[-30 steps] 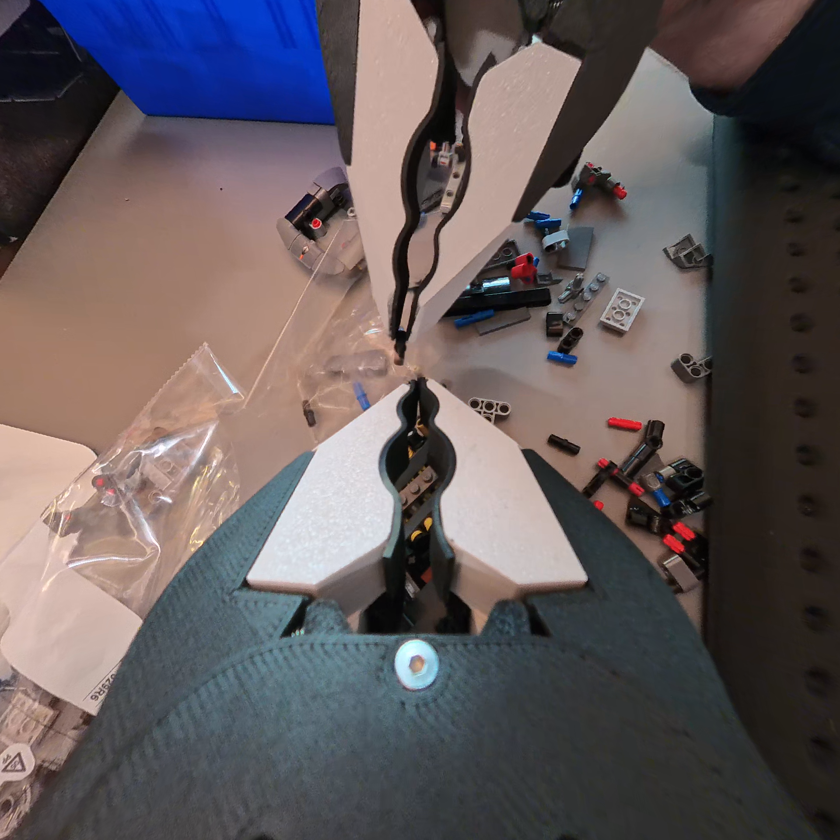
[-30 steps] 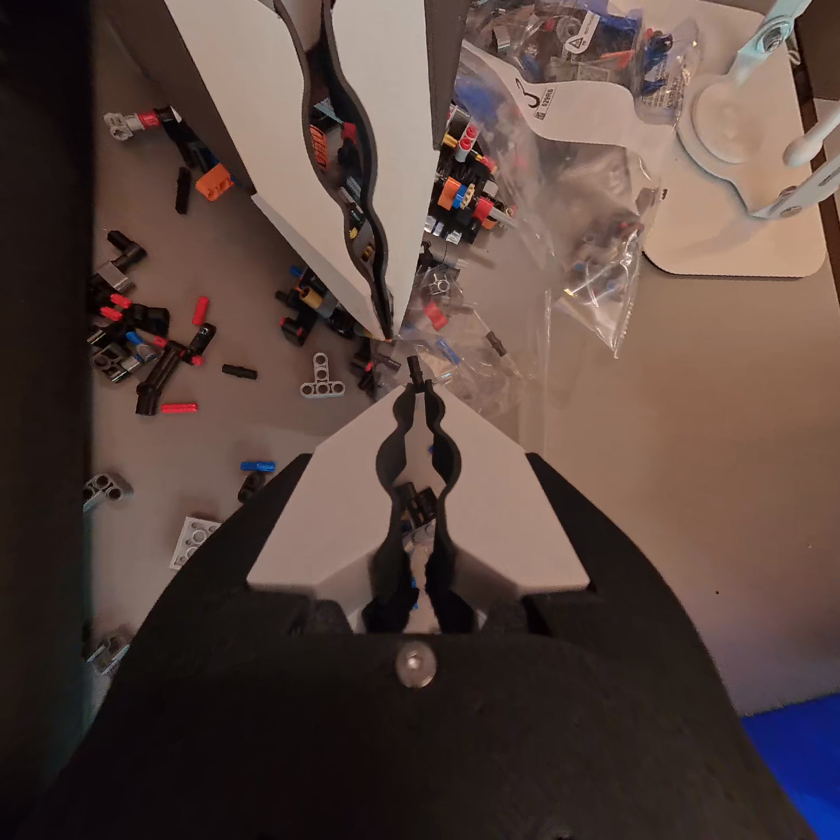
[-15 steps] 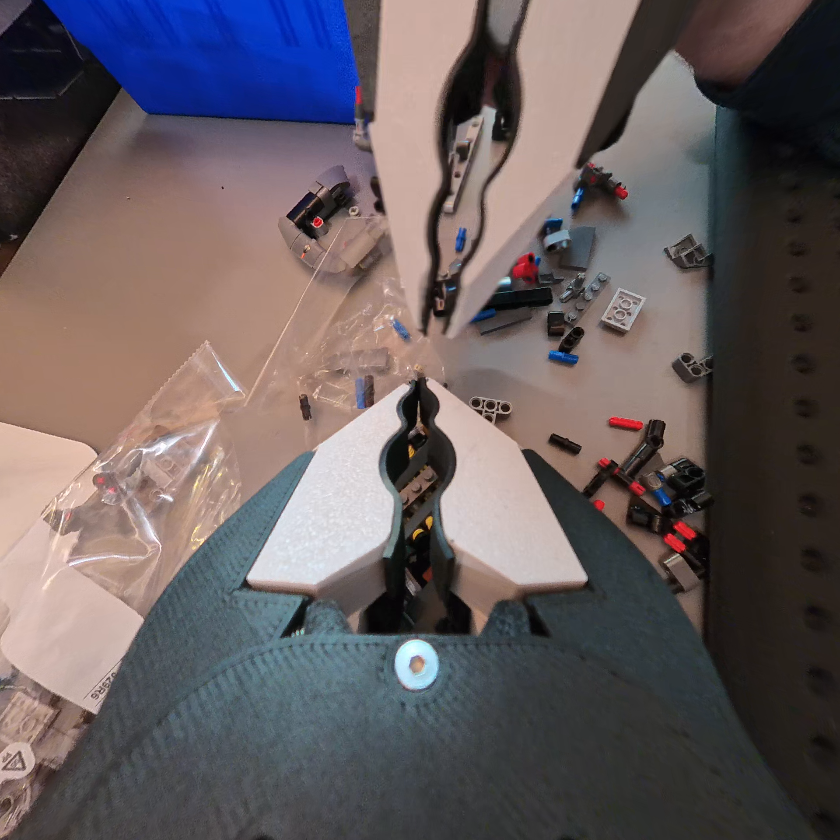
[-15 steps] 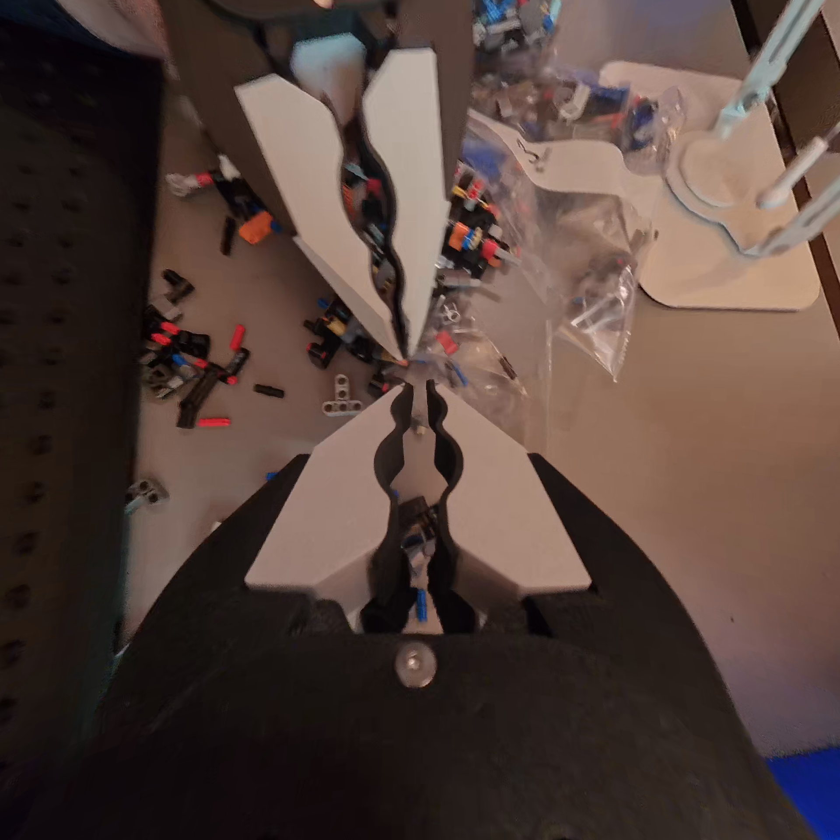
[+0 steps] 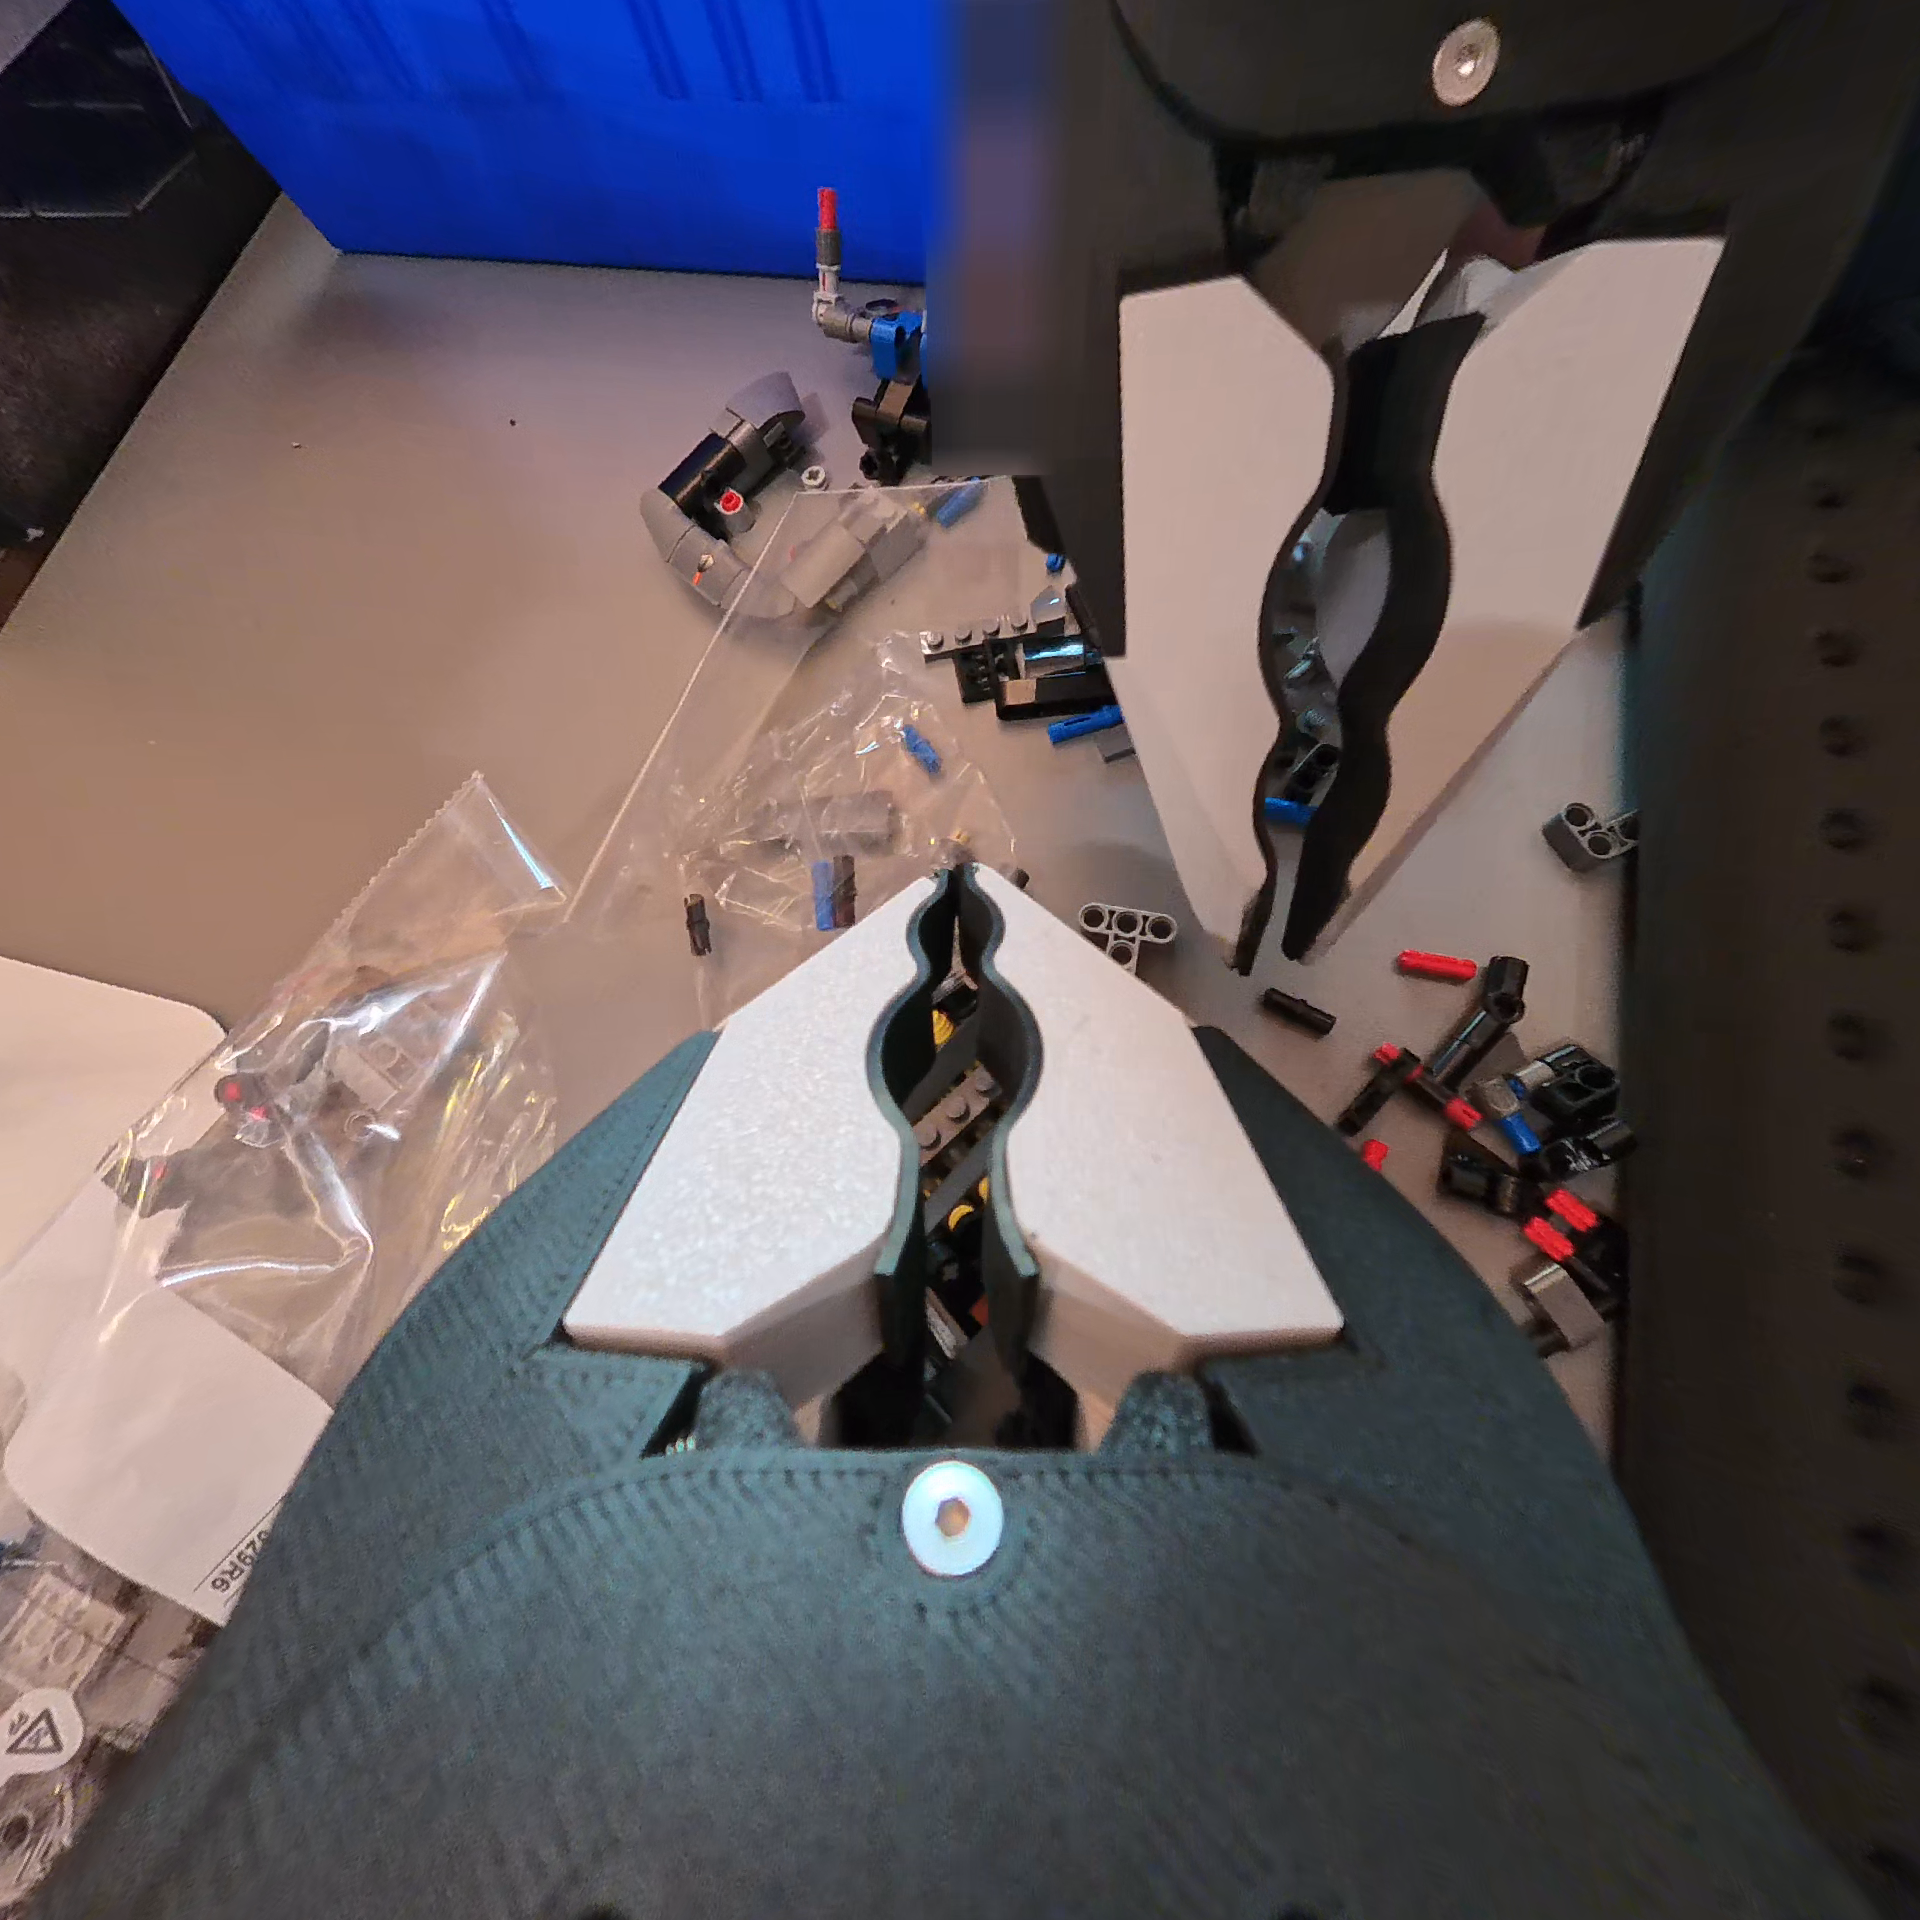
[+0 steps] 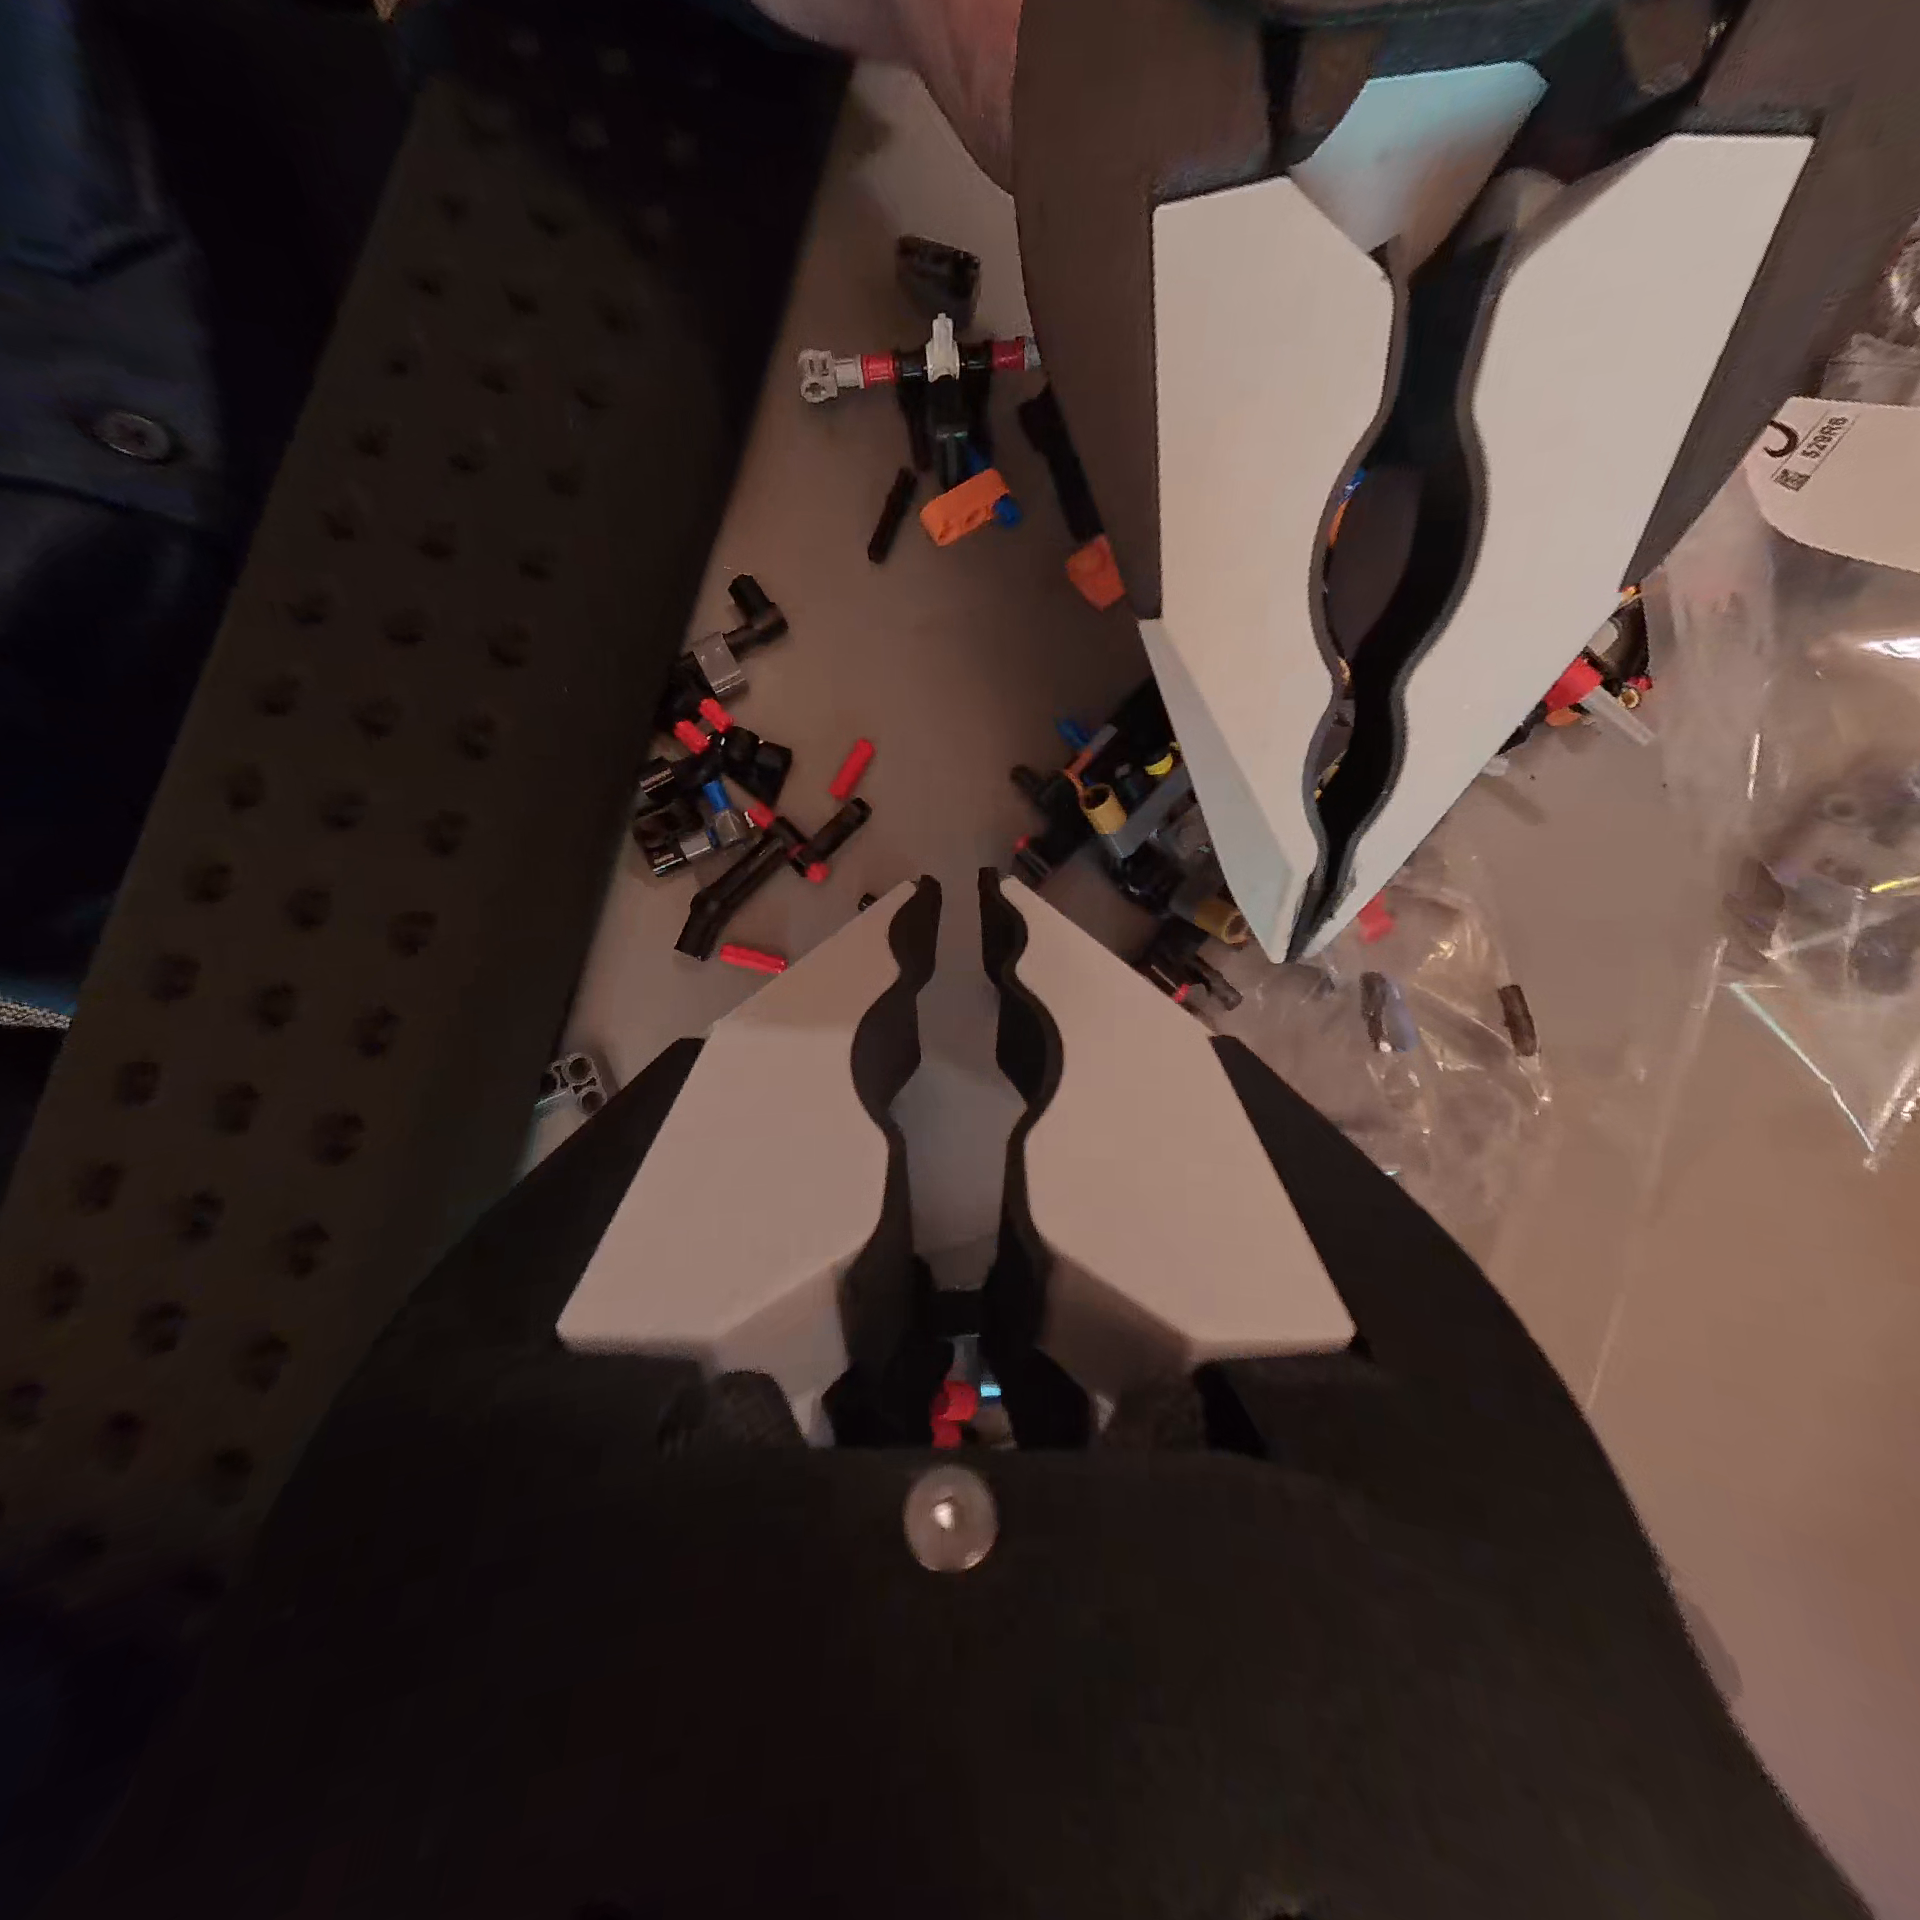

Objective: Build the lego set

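Now, left tongs (image 5: 958, 883): tips pressed together, holding nothing visible.
Right tongs (image 6: 958, 891): slightly spread, empty.
Lego pieces (image 6: 727, 800): scattered loose on the bench (image 5: 312, 582), beside clear bags (image 5: 343, 1122).

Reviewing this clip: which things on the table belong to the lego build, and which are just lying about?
Part of the build:
loose lego pieces
clear bags of parts
half-built grey and black piece

Just lying about:
blue bin
black pegboard

Glossy plastic bricks (image 5: 1475, 1101) lie on a smooth matt grey tabletop (image 5: 312, 582); crinkled clear plastic bags (image 5: 343, 1122) shine at left.
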